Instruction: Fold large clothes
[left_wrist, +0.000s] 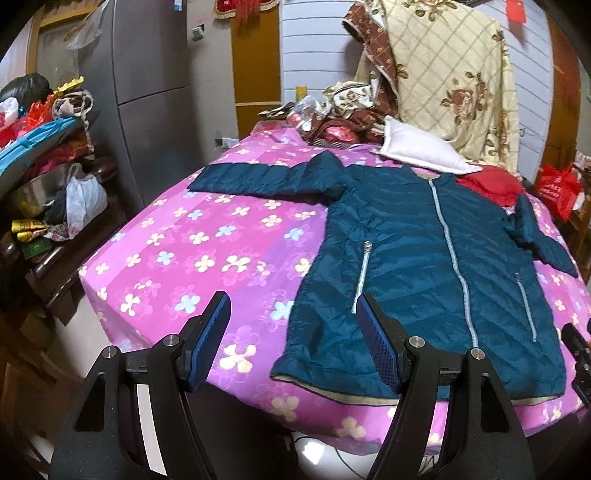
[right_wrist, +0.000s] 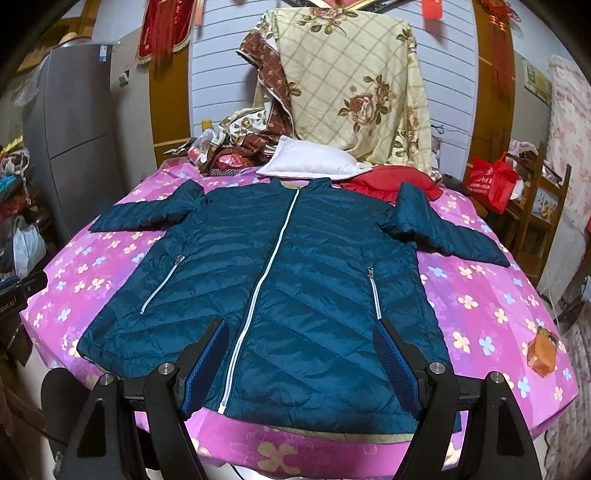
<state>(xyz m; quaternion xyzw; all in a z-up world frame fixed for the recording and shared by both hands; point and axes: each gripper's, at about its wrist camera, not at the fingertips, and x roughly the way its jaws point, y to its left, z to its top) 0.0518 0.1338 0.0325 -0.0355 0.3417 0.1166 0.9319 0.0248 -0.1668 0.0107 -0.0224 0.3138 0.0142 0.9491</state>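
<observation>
A teal quilted jacket (right_wrist: 280, 266) lies flat, front up and zipped, on a bed with a pink flowered sheet (right_wrist: 491, 306). Both sleeves are spread out sideways. It also shows in the left wrist view (left_wrist: 417, 266). My left gripper (left_wrist: 293, 306) is open and empty, above the hem's left corner near the bed's front edge. My right gripper (right_wrist: 301, 332) is open and empty, above the hem's middle, astride the pale zip. The other gripper's body shows at the frame edges in both views (left_wrist: 580, 365) (right_wrist: 18, 291).
A white pillow (right_wrist: 314, 162), a red garment (right_wrist: 391, 182) and a floral quilt (right_wrist: 354, 85) lie at the head of the bed. A small orange packet (right_wrist: 542, 356) lies on the sheet at right. Cluttered shelves (left_wrist: 40, 177) stand left, a red bag (right_wrist: 493, 181) right.
</observation>
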